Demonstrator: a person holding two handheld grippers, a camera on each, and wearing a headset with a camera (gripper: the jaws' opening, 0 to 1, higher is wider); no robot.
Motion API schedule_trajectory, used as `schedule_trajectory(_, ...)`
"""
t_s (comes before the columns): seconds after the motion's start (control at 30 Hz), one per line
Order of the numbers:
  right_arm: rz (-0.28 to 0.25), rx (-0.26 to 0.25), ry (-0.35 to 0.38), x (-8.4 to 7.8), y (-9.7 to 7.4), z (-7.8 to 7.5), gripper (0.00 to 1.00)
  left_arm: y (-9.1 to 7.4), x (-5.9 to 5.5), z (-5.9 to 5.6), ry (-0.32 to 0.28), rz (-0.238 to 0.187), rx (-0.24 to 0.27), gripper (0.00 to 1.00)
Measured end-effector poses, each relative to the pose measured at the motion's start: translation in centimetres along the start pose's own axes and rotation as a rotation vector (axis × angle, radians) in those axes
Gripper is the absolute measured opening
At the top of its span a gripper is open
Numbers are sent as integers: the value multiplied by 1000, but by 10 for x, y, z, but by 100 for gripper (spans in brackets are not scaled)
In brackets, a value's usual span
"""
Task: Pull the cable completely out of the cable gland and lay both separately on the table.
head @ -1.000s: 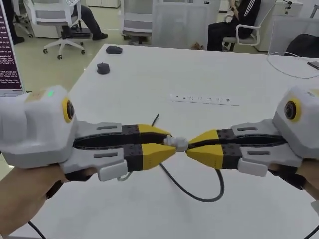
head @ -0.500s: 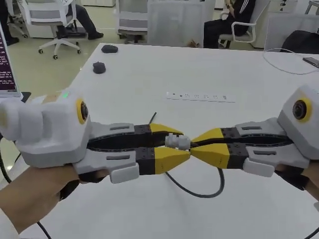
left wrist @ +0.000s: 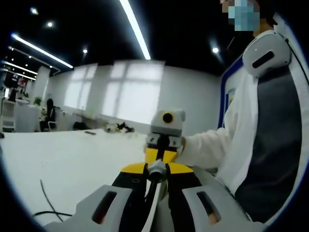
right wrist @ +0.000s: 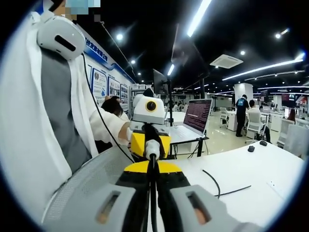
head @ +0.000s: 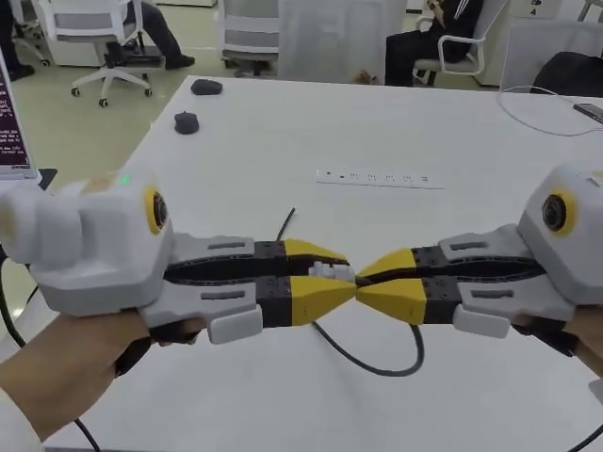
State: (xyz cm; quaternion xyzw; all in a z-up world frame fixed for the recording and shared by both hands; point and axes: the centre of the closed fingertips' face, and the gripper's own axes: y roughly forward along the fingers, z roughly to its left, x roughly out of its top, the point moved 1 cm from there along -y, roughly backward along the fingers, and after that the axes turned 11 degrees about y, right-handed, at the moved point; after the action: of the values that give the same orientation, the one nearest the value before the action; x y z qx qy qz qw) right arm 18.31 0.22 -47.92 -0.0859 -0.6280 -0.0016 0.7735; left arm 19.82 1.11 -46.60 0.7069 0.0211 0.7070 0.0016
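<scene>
Pulling step: left tongs [head: 341,275] pinching cable gland [head: 328,271], right tongs [head: 366,282] pinching cable [head: 369,363]; right should draw straight away, grips firm.

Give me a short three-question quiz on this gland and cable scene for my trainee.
1. What does the left gripper hold? A: mouse. B: gland. C: power strip.
2. True or false: the tips of the two grippers are far apart.
3. Fill in: slack of the cable loops on the ____.
Key: 1 B. 2 False; the right gripper nearly meets the left one tip to tip. 3 table.
</scene>
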Motion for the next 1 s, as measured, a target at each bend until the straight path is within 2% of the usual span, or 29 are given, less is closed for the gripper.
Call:
schedule_trajectory(0.2, 102, -34, -40, -19, -6, -8, 2, -6, -12, 2, -5, 38, 13, 16)
schedule_trajectory(0.37, 146, -67, -25, -33, -14, -17, 2, -10, -18, 4, -20, 43, 30, 16)
schedule_trajectory(0.53, 251, -135, -16, -61, -28, -30, 2, -12, -21, 4, -29, 47, 36, 16)
schedule_trajectory(0.63, 245, -169, 48, -76, -38, -40, 2, -14, -22, 5, -53, 26, 40, 16)
schedule_trajectory(0.77, 262, -208, 84, -95, -49, -47, 2, -14, -24, 5, -59, 29, 46, 16)
schedule_trajectory(1.0, 273, -225, 98, -98, -53, -48, 2, -11, -26, 3, -66, 24, 34, 16)
